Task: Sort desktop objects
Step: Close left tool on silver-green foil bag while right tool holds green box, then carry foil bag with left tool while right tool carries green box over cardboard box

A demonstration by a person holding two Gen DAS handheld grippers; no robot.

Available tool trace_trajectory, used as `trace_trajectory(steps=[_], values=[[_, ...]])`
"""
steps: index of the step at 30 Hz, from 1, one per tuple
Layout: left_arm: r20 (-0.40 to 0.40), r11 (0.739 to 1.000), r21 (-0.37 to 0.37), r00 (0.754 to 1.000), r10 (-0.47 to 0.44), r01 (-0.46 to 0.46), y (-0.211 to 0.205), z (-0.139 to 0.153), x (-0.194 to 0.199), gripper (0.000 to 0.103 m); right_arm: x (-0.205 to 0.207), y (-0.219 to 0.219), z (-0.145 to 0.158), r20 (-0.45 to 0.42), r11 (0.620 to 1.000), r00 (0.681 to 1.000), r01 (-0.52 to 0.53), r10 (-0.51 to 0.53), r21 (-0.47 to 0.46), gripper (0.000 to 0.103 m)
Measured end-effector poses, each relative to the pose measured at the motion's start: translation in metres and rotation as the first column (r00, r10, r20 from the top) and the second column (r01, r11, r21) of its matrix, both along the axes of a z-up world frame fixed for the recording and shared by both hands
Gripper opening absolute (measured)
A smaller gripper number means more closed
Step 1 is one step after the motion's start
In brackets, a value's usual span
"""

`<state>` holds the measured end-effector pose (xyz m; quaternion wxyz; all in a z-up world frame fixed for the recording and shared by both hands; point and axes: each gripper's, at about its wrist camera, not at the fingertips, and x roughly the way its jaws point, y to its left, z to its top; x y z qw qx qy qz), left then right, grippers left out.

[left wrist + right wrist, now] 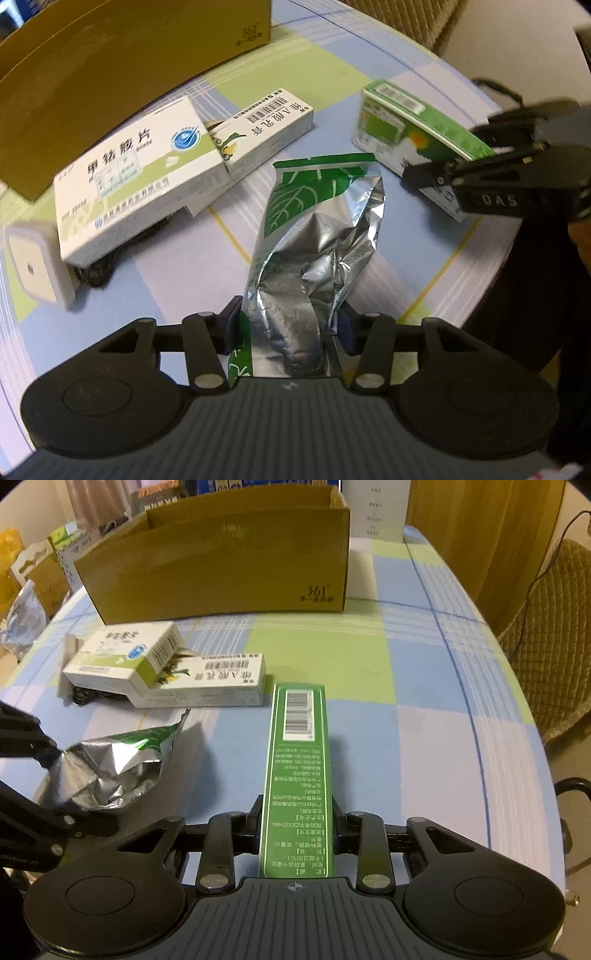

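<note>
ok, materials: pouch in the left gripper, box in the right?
Pouch: looks like metallised foil film, shiny silver, sharply creased, green leaf print. Green box: likely printed paperboard, smooth, slightly glossy, crisp folded edges, barcode on the face.

Home: checked tablecloth, quilted chair

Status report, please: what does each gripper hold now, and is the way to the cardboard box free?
Left gripper shut on foil pouch. Right gripper shut on green box. Cardboard box ahead, open. Two white boxes left of path.
</note>
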<state>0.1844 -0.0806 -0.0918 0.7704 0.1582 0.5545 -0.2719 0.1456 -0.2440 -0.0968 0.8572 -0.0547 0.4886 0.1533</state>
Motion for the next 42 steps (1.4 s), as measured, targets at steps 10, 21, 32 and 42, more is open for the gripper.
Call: trace_trajectory(steps=[10,21,32,42], values=[[0.012,0.989,-0.065,0.991,0.134,-0.133,0.014,0.033,-0.019,0.044,-0.023,-0.001,0.032,0.052,0.998,0.998,0.032,-0.035,0.050,0.028],[0.070,0.977,-0.091,0.977,0.199,-0.193,0.019,0.086,-0.010,0.044,-0.029,0.011,0.075,0.136,0.997,0.990,0.012,-0.023,0.082,0.028],[0.144,0.970,-0.102,0.962,0.233,-0.220,0.026,0.133,-0.009,0.044,-0.033,0.029,0.112,0.218,0.995,0.976,-0.023,0.001,0.096,0.028],[0.164,0.964,-0.108,0.952,0.258,-0.242,0.036,0.146,-0.011,0.044,-0.037,0.040,0.123,0.247,0.993,0.969,-0.049,0.022,0.104,0.028]])
